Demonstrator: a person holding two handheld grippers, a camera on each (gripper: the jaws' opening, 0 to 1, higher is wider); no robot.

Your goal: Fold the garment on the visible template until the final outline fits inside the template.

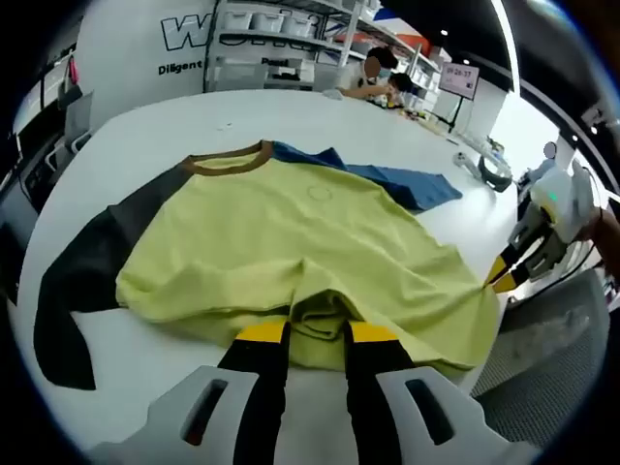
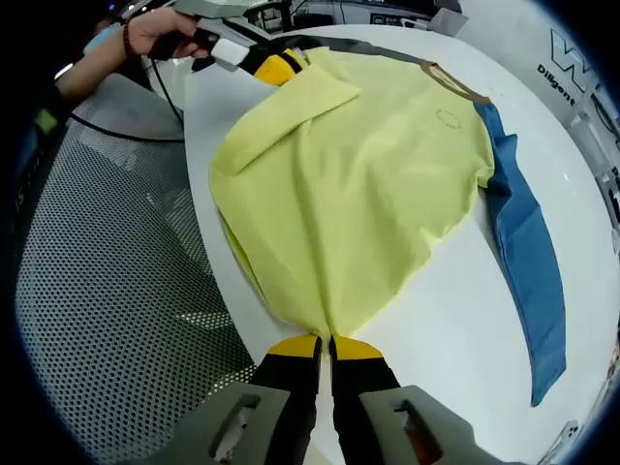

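A yellow-green shirt (image 1: 300, 232) with a brown collar (image 1: 230, 161), a black sleeve (image 1: 92, 262) and a blue sleeve (image 1: 392, 179) lies spread on the white table (image 1: 194, 121). At the near hem my left gripper (image 1: 318, 331) is shut on a bunched fold of the fabric. My right gripper (image 2: 325, 345) is shut on a hem corner of the shirt (image 2: 358, 174), which fans out from its tips. The blue sleeve (image 2: 533, 262) trails along the table on the right. The right gripper (image 1: 500, 275) also appears at the shirt's right edge, and the left gripper (image 2: 273, 66), held by a hand, at the far hem.
The table edge (image 2: 208, 252) runs close beside the shirt, with grey mesh flooring (image 2: 107, 291) below it. Cables hang near the hand (image 2: 155, 34). A dark looped object (image 1: 494, 172) lies at the far right of the table. Shelves (image 1: 281, 48) and people stand behind.
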